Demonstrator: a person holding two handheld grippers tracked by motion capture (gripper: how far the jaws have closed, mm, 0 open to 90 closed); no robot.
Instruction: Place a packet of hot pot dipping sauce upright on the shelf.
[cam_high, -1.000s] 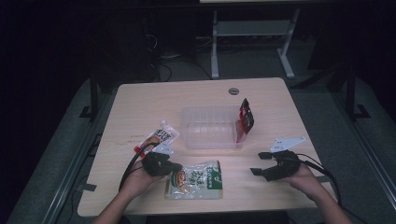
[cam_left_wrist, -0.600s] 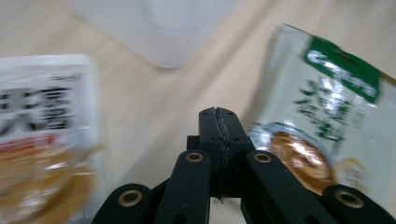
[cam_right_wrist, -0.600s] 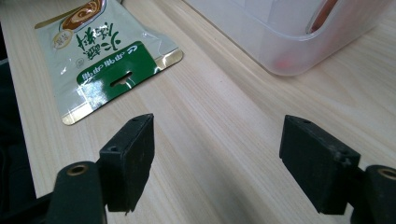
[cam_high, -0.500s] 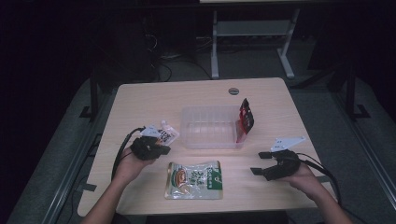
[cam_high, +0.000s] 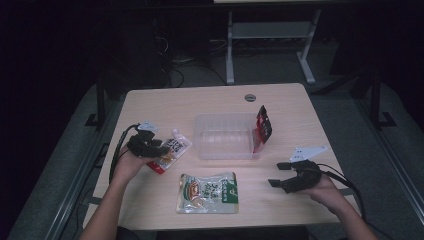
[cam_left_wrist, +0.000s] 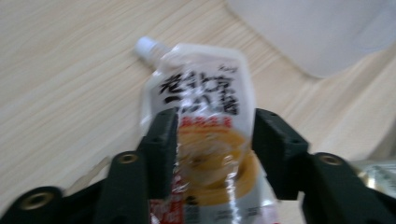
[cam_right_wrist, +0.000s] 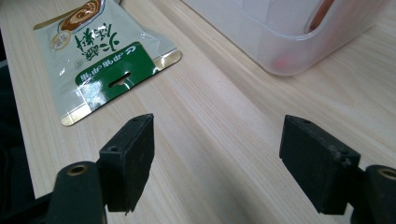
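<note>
With one red packet (cam_high: 263, 126) leaning in the clear tray (cam_high: 223, 150), the left gripper (cam_left_wrist: 212, 140), jaws just opening, straddles the spouted pouch (cam_left_wrist: 205, 140) ungripped, the green pouch (cam_high: 207, 192) waits on the counter (cam_high: 215, 100), and the right gripper (cam_right_wrist: 217, 154) gapes empty

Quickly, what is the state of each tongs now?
Left tongs: open, jaws have just been opening, astride the spouted sauce pouch, no clear grip on it.
Right tongs: open, holding nothing.
</note>
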